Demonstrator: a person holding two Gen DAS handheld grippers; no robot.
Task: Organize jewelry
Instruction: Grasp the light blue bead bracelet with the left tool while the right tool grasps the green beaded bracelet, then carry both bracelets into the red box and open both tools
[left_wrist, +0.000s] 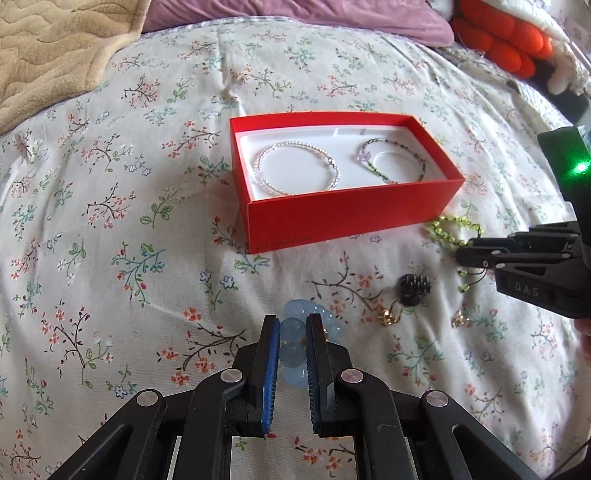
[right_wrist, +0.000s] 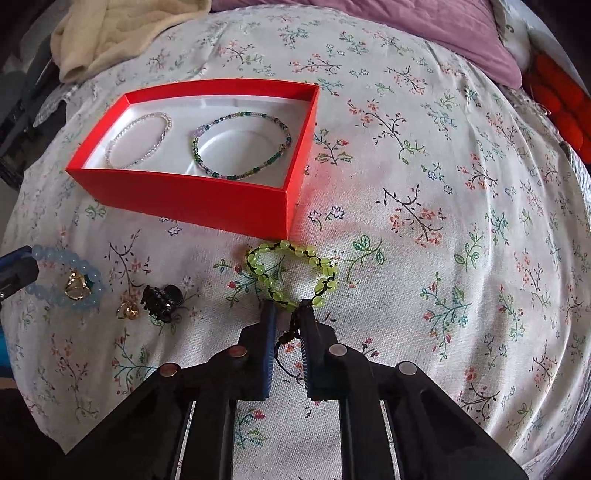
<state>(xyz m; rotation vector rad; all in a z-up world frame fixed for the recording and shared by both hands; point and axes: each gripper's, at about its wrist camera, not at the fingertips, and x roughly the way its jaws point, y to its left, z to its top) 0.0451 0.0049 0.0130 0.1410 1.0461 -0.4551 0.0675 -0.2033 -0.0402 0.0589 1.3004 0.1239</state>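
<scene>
Left gripper (left_wrist: 291, 328) fingers clamp blue bead bracelet (left_wrist: 295, 343); right gripper (right_wrist: 286, 314) fingers closed on green bead bracelet (right_wrist: 291, 269), beside red box (right_wrist: 192, 199) on bed (right_wrist: 443, 184).

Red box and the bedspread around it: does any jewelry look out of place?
Yes. The red box holds only two bracelets, while a black hair claw and a gold ring lie loose on the bedspread in front of it. Nothing looks damaged.
</scene>
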